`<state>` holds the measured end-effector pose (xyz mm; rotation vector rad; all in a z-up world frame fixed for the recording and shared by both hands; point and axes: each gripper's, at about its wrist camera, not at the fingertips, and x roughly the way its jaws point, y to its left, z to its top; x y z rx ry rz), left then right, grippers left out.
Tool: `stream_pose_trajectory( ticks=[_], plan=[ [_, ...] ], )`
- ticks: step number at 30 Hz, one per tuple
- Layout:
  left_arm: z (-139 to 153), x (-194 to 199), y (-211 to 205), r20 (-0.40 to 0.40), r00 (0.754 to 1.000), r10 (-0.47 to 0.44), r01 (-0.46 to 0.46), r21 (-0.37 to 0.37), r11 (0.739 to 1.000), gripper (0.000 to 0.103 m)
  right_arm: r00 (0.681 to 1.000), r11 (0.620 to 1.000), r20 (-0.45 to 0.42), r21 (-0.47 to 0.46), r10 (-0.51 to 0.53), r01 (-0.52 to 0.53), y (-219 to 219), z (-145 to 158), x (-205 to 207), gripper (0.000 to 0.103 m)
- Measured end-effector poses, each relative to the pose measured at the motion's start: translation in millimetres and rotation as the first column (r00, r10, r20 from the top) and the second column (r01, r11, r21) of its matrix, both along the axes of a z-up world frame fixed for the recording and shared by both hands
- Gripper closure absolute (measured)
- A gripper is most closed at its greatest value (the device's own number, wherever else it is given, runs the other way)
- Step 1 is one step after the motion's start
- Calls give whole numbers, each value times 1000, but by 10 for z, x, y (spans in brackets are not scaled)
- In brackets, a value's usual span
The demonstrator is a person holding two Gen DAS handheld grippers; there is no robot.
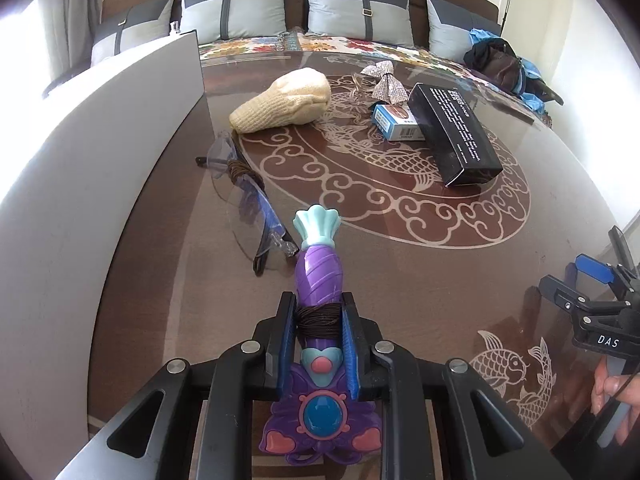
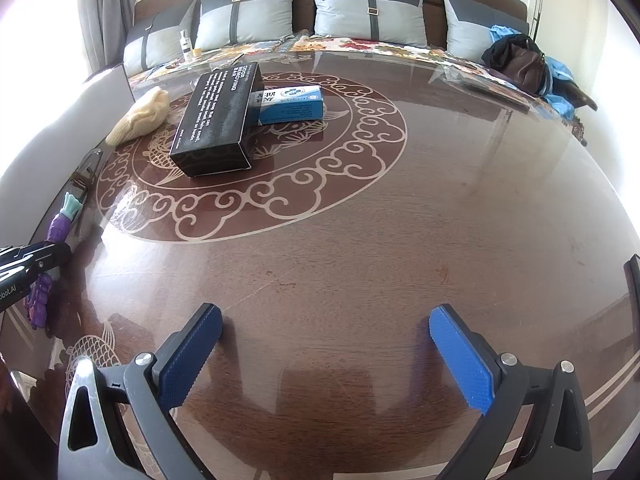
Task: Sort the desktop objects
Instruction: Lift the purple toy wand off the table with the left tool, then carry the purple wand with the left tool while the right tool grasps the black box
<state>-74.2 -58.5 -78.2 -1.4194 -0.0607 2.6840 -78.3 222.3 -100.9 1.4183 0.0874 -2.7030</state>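
Left gripper (image 1: 318,322) clamps purple toy wand (image 1: 320,276); right gripper (image 2: 326,354), marked "DAS", gapes empty.

Table (image 2: 360,240): dark brown wood grain, cream inlay, a ring of cloud scrolls round fish, more fish at 5 o'clock in the left view. Toy (image 1: 320,276): purple body with swirl grooves, teal fin tip, pink hearts, blue oval gem. Cord (image 1: 318,318) on it: dark brown. Pads (image 2: 192,356): blue, ribbed. Long box (image 1: 452,132): black, white print. Small box (image 2: 290,104): blue and white. Hat (image 1: 282,100): cream knit. Bow (image 1: 384,80): silver glitter. Glasses (image 1: 248,200): clear, blue tint. Pillows (image 2: 368,10): grey two-tone. Bedspread (image 1: 256,46): floral.
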Motion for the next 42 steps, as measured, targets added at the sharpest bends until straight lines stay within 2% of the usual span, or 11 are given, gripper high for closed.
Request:
stream_pose_trajectory(
  ticks=[6,11,15,16,17,18,28,32,36,39,42],
  plan=[
    [11,188,-146,-30,999,15,-13,53,999,82,998,980,17,-191,59,-55,-79,222,-259,0],
    [55,215,-202,-60,998,10,-6,68,998,82,988,980,-34,-126,149,-152,-667,568,-953,0],
    [65,268,-260,-74,997,14,-8,85,996,82,983,988,116,-64,144,-137,-961,334,-1561,1],
    [83,276,-283,-81,996,20,-12,100,995,82,980,987,126,-76,153,-144,-964,288,-1614,20],
    [110,288,-306,-90,996,24,-14,116,993,82,977,987,146,-72,153,-144,-952,251,-1640,39],
    [139,299,-327,-101,995,28,-14,131,991,82,979,988,141,-75,147,-138,-933,265,-1631,43],
    [587,438,-720,-178,980,87,-34,283,959,83,962,962,28,-25,272,-272,-1094,975,-929,44],
    [978,608,-1131,-237,955,181,-98,323,941,83,929,925,-45,-85,368,-371,-1665,1384,-777,44],
    [1353,804,-1681,-286,924,256,-166,305,938,83,861,848,-132,-151,492,-508,-2513,1764,-590,44],
    [1507,912,-2121,-278,912,301,-219,288,932,83,799,781,-158,-172,580,-600,-3180,1864,-461,44],
    [1520,928,-2463,-223,926,305,-248,251,936,83,756,738,-136,-167,640,-654,-3743,1758,-385,44]
  ],
)
